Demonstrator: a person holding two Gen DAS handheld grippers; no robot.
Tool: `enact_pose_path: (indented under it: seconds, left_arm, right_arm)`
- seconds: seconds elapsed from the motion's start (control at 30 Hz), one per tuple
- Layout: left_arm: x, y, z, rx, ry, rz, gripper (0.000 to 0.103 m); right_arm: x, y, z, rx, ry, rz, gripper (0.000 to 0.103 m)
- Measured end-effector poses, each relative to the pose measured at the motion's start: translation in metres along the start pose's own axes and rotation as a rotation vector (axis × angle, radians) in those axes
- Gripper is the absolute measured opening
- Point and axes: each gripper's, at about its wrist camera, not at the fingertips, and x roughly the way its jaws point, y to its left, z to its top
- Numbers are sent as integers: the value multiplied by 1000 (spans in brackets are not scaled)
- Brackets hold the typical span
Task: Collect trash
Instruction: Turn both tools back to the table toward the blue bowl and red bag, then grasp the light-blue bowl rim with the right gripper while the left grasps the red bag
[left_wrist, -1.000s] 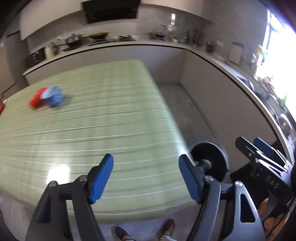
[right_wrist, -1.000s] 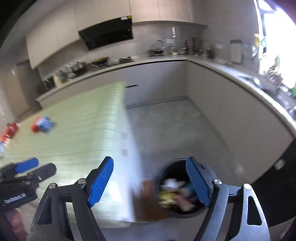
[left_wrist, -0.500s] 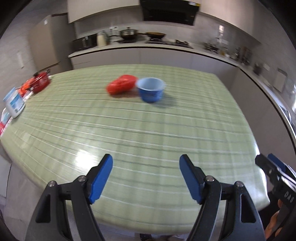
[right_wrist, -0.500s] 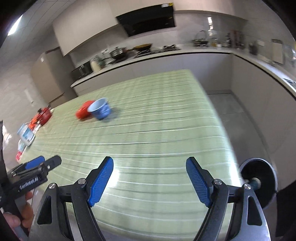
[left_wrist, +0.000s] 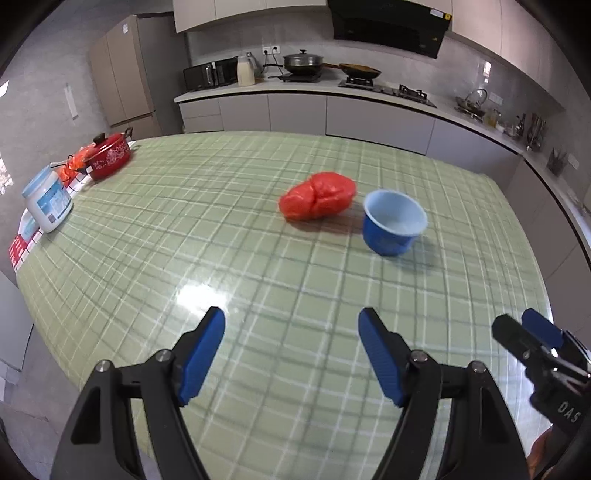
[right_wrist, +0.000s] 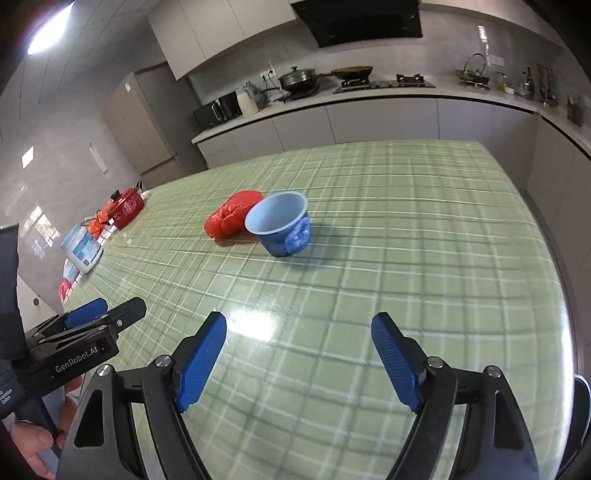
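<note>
A crumpled red plastic bag lies in the middle of the green checked table, with an empty blue paper cup standing just to its right. Both show in the right wrist view too, the bag behind the cup. My left gripper is open and empty over the near part of the table, well short of them. My right gripper is open and empty, also over the near part. Each gripper shows in the other's view, the right one and the left one.
A red pot, orange wrapping and a white jar with a blue label stand at the table's far left edge. Kitchen counters with pans and appliances run behind and along the right. A black bin rim shows at lower right.
Both grippers have swung left, from the floor and the trash bin beside the table to facing the tabletop. The bag and cup now sit nearer the middle of both views. Both stay open.
</note>
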Motion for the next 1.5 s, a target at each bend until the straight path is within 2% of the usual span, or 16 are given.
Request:
enact_pose_path:
  seconds: [0.2,0.37,0.57,0.8,1.27,1.4,1.43,1.5]
  left_arm:
    - [29,10,23,50,14,-24,76]
    - [61,22,47,128,30,-103,76]
    - [92,27,71,236,44,-205,76]
    - [113,24,88,315,48,-248,76]
    - [144,2,104,366,85,-307,76]
    - [152,-3,107,371,83,-308,76]
    - [154,-5,108,373,90,-306,76]
    - [158,-10,109,375,97,-306,76]
  right_arm:
    - [35,14,19,21,26,-29,85]
    - [68,29,29,58,42,-87,86]
    - [121,49,41,118,60,-203,86]
    - [163,48,54,168,75,-302,86]
    - [196,42,80,156,73,-345,86]
    - [194,34,85,146,37,-335,86]
    - [191,31,85,153,18,-322,85]
    - [188,26,85,164,4,-309,77]
